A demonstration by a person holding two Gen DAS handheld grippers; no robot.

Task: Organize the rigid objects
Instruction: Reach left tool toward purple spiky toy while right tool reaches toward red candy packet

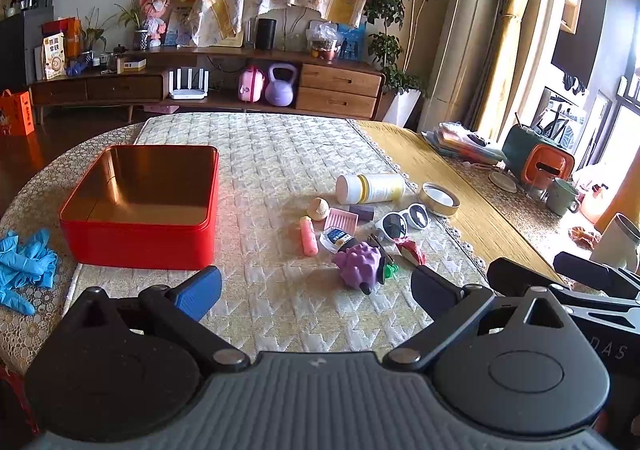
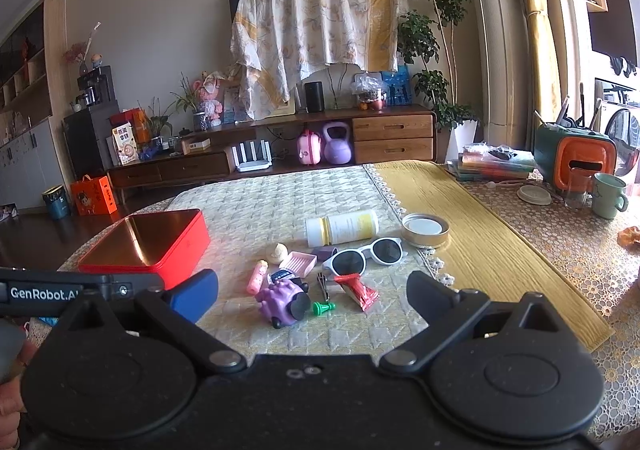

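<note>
An open, empty red tin box (image 1: pixel 136 238) (image 2: pixel 172 246) sits on the quilted mat, left of a cluster of small objects: a white and yellow bottle (image 1: pixel 370 188) (image 2: pixel 342 228) lying on its side, white sunglasses (image 1: pixel 404 220) (image 2: pixel 362 256), a round metal lid (image 1: pixel 439 199) (image 2: pixel 425 229), a pink tube (image 1: pixel 309 236) (image 2: pixel 257 276), a pink soap dish (image 1: pixel 340 219) (image 2: pixel 298 263), a purple spiky toy (image 1: pixel 358 265) (image 2: pixel 280 300), a red wrapper (image 1: pixel 410 250) (image 2: pixel 358 292). My left gripper (image 1: pixel 316 286) is open and empty, near the purple toy. My right gripper (image 2: pixel 314 292) is open and empty, above the toy.
Blue gloves (image 1: pixel 26 262) lie at the table's left edge. A yellow runner (image 2: pixel 480 246) lies right of the mat. Books (image 2: pixel 496 164), an orange and green holder (image 2: pixel 574 158) and a mug (image 2: pixel 608 196) stand at the far right. A wooden sideboard (image 2: pixel 280 154) lies beyond.
</note>
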